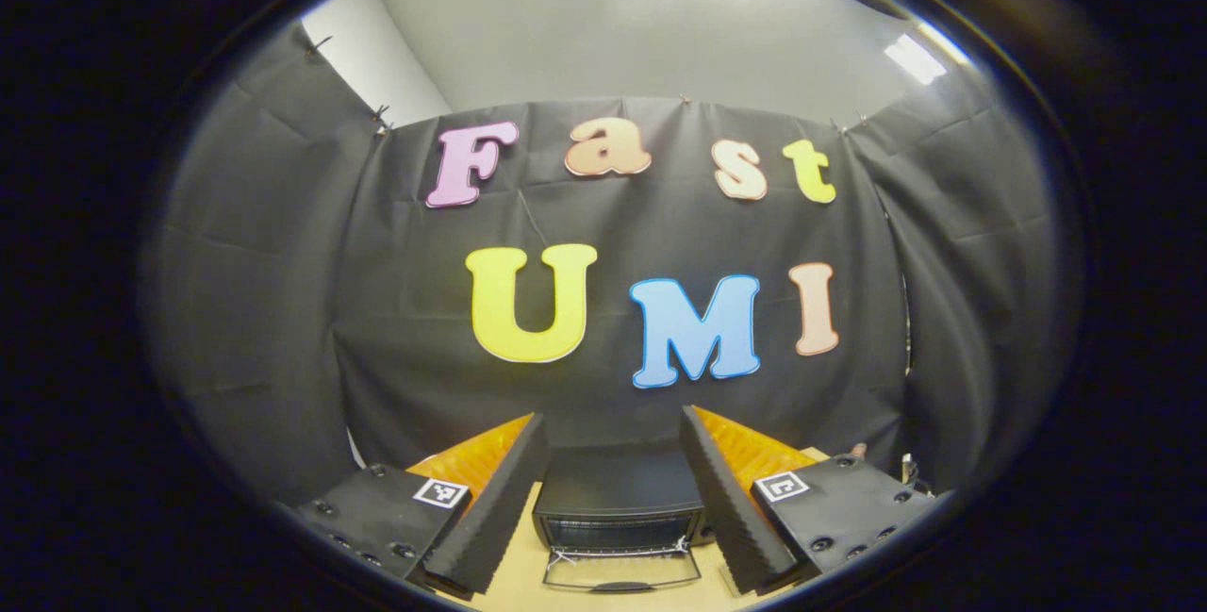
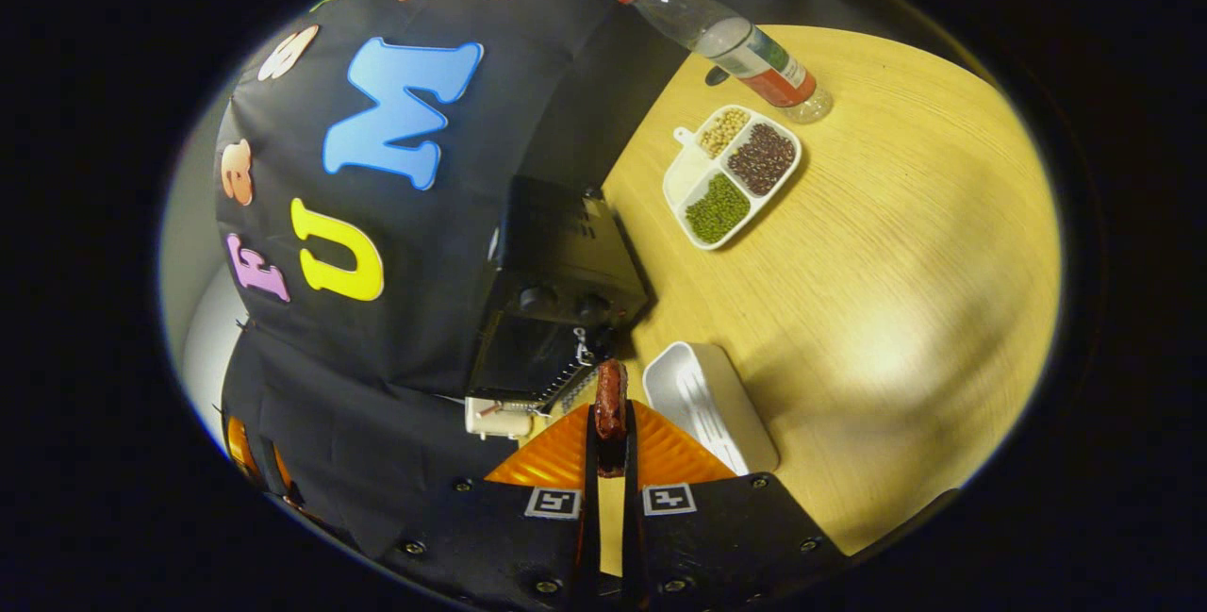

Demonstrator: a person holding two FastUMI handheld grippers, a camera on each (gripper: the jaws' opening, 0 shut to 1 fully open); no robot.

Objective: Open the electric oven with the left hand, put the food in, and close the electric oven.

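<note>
The black electric oven [image 1: 618, 499] stands on the wooden table against the wall, and its door [image 1: 622, 572] looks folded down toward me. My left gripper [image 1: 613, 419] is open wide, held back from the oven and above it, with nothing between its fingers. In the right gripper view the oven [image 2: 561, 263] lies just ahead, its two knobs and an inner rack [image 2: 566, 388] showing. My right gripper [image 2: 611, 438] is shut on a reddish-brown piece of food [image 2: 611, 397], held close to the oven's open front.
An empty white tray [image 2: 709, 405] lies beside the right gripper on the table [image 2: 896, 310]. Farther off are a white divided dish [image 2: 732, 173] of beans and grains and a plastic bottle [image 2: 731, 39]. Black cloth walls close off the back.
</note>
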